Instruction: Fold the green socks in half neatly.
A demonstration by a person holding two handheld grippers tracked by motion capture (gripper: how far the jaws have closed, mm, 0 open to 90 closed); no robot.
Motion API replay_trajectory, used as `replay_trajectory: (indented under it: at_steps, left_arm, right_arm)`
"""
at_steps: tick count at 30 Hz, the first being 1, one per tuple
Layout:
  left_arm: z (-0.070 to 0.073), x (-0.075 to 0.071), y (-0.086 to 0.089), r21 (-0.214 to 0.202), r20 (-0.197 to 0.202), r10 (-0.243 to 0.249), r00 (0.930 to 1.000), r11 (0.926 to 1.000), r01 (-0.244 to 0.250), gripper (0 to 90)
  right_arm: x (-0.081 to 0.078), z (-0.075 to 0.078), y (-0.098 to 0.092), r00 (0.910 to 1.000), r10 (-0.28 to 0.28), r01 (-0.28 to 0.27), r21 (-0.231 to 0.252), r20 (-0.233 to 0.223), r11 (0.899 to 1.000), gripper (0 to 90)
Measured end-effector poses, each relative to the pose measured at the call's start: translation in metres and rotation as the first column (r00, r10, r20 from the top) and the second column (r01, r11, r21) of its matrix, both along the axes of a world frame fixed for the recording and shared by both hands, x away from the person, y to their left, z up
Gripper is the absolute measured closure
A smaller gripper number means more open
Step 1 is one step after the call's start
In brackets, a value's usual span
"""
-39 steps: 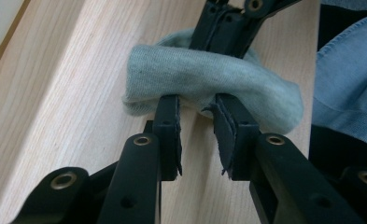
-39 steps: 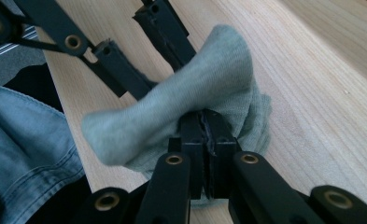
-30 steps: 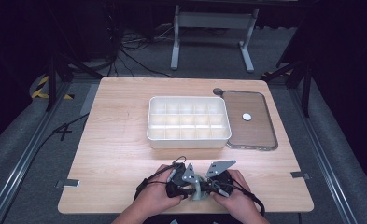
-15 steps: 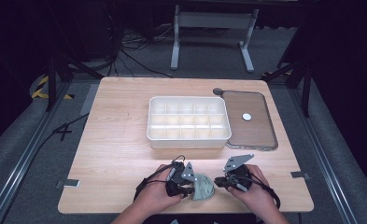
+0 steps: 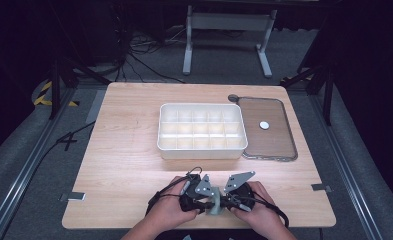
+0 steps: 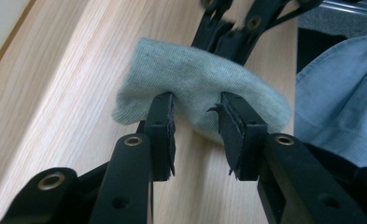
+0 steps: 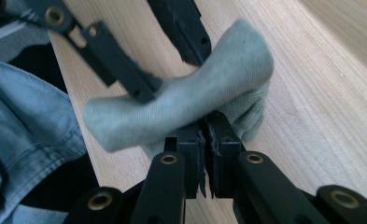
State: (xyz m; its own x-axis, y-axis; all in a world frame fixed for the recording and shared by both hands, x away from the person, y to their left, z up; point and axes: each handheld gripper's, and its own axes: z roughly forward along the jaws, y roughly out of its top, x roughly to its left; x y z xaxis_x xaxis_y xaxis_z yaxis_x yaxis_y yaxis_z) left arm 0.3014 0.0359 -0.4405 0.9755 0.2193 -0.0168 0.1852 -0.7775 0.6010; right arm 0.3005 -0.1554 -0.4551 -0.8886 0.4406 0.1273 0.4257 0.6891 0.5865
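1. One pale green sock (image 5: pixel 215 201) sits at the table's (image 5: pixel 124 165) near edge, well short of the single white divided tray (image 5: pixel 202 131).
2. The left gripper (image 6: pixel 196 109) has the sock bunched between its jaws, which have just opened slightly; the right gripper (image 7: pixel 205 127) is clenched on its lower fold.
3. One brown lid (image 5: pixel 267 128) touches the tray's right side; bare wood lies left of the tray.

Grey sock (image 7: pixel 181 102) between closed jaws

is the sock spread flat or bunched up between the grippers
Bunched up. The grey-green sock is doubled over in a rounded fold, pinched by the right gripper at its lower edge, with the left gripper clamping its other side.
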Motion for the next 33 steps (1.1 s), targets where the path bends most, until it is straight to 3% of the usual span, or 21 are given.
replay_trajectory:
  at_steps: [5, 10, 16, 23, 27, 31, 33]
  left_arm:
    - [-0.001, 0.004, -0.001, -0.037, -0.019, 0.004, 0.9998, 0.9993, -0.005, 63.8]
    - [0.002, 0.003, -0.001, -0.079, -0.005, -0.021, 0.9998, 0.9967, 0.020, 58.5]
    - [-0.003, 0.001, -0.009, -0.040, 0.026, -0.033, 0.9991, 0.9986, 0.034, 55.8]
    - [-0.007, 0.002, -0.015, 0.000, -0.004, 0.037, 0.9993, 0.9993, -0.037, 54.6]
    - [-0.008, 0.002, -0.017, 0.001, -0.009, 0.056, 0.9984, 0.9984, -0.056, 51.9]
    - [-0.007, 0.001, -0.018, 0.019, 0.011, 0.057, 0.9983, 0.9982, -0.057, 50.9]
    - [-0.007, 0.001, -0.018, 0.014, 0.002, 0.069, 0.9976, 0.9975, -0.069, 50.2]
  right_arm:
    - [0.003, -0.003, -0.005, 0.9993, -0.017, 0.019, 0.042, -0.034, 0.999, 85.4]
    - [0.004, -0.005, -0.007, 0.9989, -0.019, 0.022, 0.059, -0.043, 0.998, 85.3]
    - [0.003, -0.005, -0.008, 0.9983, -0.037, 0.039, 0.061, -0.046, 0.997, 84.6]
    - [0.005, 0.008, -0.027, 0.9942, -0.077, 0.079, 0.022, -0.075, 0.997, 73.9]
    - [0.005, 0.019, -0.037, 0.9861, -0.161, 0.164, 0.083, -0.041, 0.983, 65.4]
    - [0.000, 0.021, -0.029, 0.9825, -0.186, 0.186, 0.125, -0.007, 0.975, 56.7]
    - [-0.001, 0.021, -0.026, 0.9800, -0.198, 0.194, 0.134, 0.019, 0.972, 55.2]
